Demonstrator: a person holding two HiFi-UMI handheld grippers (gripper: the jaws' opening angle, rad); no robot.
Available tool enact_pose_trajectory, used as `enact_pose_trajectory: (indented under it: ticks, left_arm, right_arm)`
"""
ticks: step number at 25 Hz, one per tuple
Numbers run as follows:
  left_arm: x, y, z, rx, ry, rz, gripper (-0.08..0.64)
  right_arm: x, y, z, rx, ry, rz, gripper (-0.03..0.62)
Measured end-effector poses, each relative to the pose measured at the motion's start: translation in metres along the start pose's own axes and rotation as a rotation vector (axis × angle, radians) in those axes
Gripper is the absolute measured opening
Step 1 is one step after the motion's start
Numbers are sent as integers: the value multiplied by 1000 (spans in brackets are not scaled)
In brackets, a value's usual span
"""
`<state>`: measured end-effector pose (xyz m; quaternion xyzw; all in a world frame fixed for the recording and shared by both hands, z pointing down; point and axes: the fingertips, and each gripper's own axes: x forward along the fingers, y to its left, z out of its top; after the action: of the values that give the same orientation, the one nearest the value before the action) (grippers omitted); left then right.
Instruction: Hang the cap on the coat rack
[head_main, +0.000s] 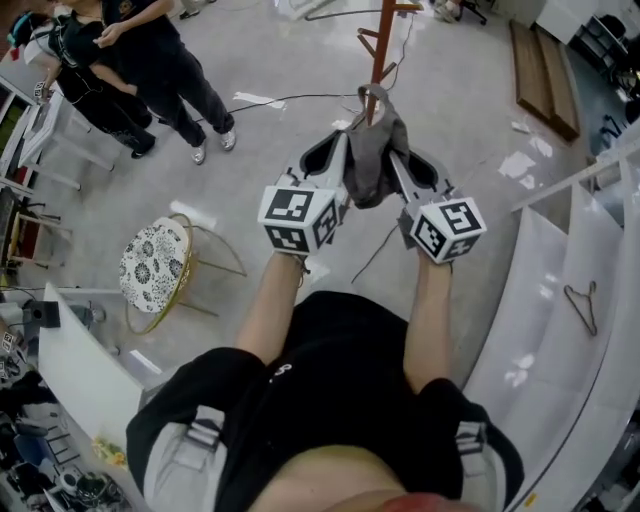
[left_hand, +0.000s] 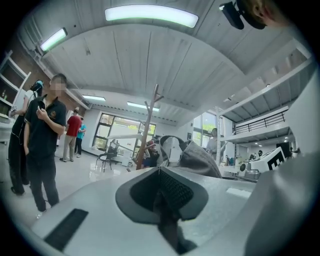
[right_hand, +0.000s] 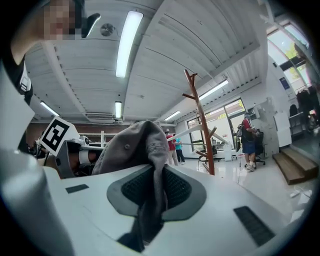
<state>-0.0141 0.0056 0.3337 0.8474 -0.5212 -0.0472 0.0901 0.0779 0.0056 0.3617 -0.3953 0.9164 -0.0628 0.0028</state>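
Observation:
A grey cap (head_main: 373, 152) hangs between my two grippers, just in front of the brown wooden coat rack (head_main: 380, 40). My left gripper (head_main: 343, 158) is shut on the cap's left edge, with a dark strip of fabric pinched in its jaws. My right gripper (head_main: 394, 160) is shut on the cap's right side. In the right gripper view the cap (right_hand: 135, 145) bulges above the right gripper (right_hand: 155, 172), with cloth clamped between the pads. The coat rack (right_hand: 200, 120) stands beyond it, upright with bare pegs. In the left gripper view the cap (left_hand: 200, 159) lies past the left gripper (left_hand: 160, 172), and the coat rack (left_hand: 147, 125) stands further back.
Two people (head_main: 150, 60) stand at the far left on the floor. A round patterned stool (head_main: 155, 265) with a gold frame is at my left. White shelves (head_main: 560, 300) with a wire hanger (head_main: 582, 305) run along the right. Wooden boards (head_main: 545, 75) lie at the far right.

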Motion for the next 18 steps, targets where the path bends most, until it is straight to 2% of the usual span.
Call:
enact_pose_trajectory:
  ticks: [3,6,14,18]
  left_arm:
    - [2,13,-3,2,13,35,3]
    - [-3,30,-14,2,41,70,3]
    - [40,65,-18,-11,49,71,3]
    - [76,84,-17,-12,54,60,3]
  right_arm:
    - [14,8,-7,-8,8,39,43]
    - [26,9,-25,33,31,59,44]
    - [82,-22,-27,46,31,65,44]
    - [111,-55,-30,68,30,53,44]
